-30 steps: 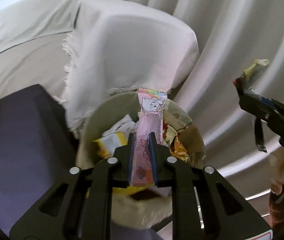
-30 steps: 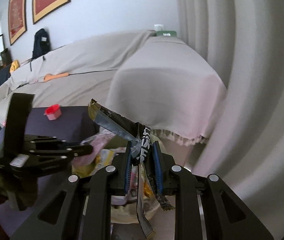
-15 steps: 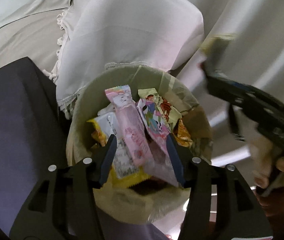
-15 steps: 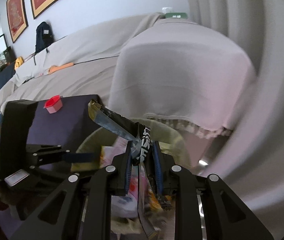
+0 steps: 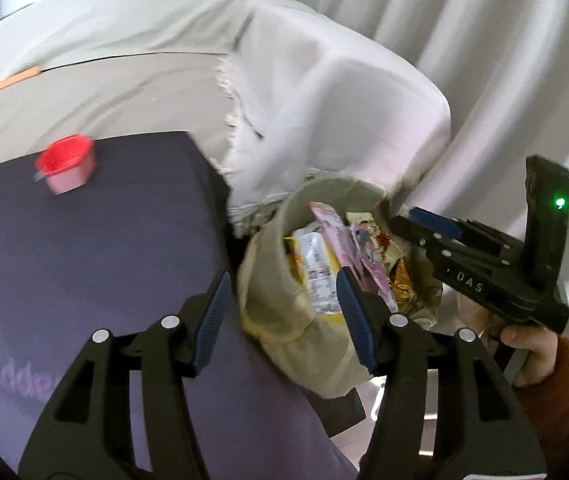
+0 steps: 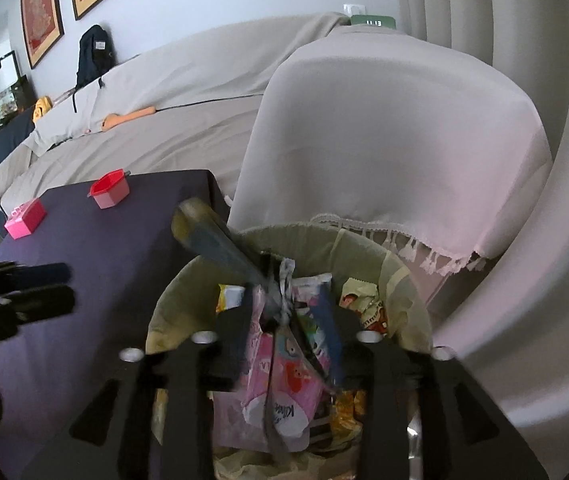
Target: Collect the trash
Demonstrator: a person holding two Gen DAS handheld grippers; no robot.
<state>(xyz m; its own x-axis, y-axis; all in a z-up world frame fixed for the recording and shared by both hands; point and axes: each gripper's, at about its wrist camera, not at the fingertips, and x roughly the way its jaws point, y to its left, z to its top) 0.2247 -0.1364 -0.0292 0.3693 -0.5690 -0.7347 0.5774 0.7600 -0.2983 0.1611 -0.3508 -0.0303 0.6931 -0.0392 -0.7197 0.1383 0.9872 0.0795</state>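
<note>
Both grippers have let go since a second ago: the pink wrapper (image 5: pixel 368 258) that the left gripper (image 5: pixel 284 312) pinched now lies in the trash bin (image 5: pixel 268 280), and the left gripper has swung away toward the purple table (image 5: pixel 104 260). Its jaws have just been opening and stand apart with nothing pressed between them; one finger sits over the table's right edge, the other over the bin's mouth.

On the table, near its far edge, stands a red cup (image 6: pixel 110 190), and toward the far left corner a pink box (image 6: pixel 26 218). Just off the table's right edge stands the bin, lined with a pale bag and packed with snack wrappers, a yellow packet (image 5: pixel 312 268) among them. Behind it hangs a draped grey cloth (image 6: pixel 384 140) with a fringe.

The right gripper (image 6: pixel 288 332) hangs over the bin, its jaws just opened. The dark blue wrapper (image 6: pixel 220 244) lies blurred between them, slanting up to the left, and the pads no longer press on it. A hand (image 5: pixel 532 356) in a red sleeve holds the right gripper's handle.
</note>
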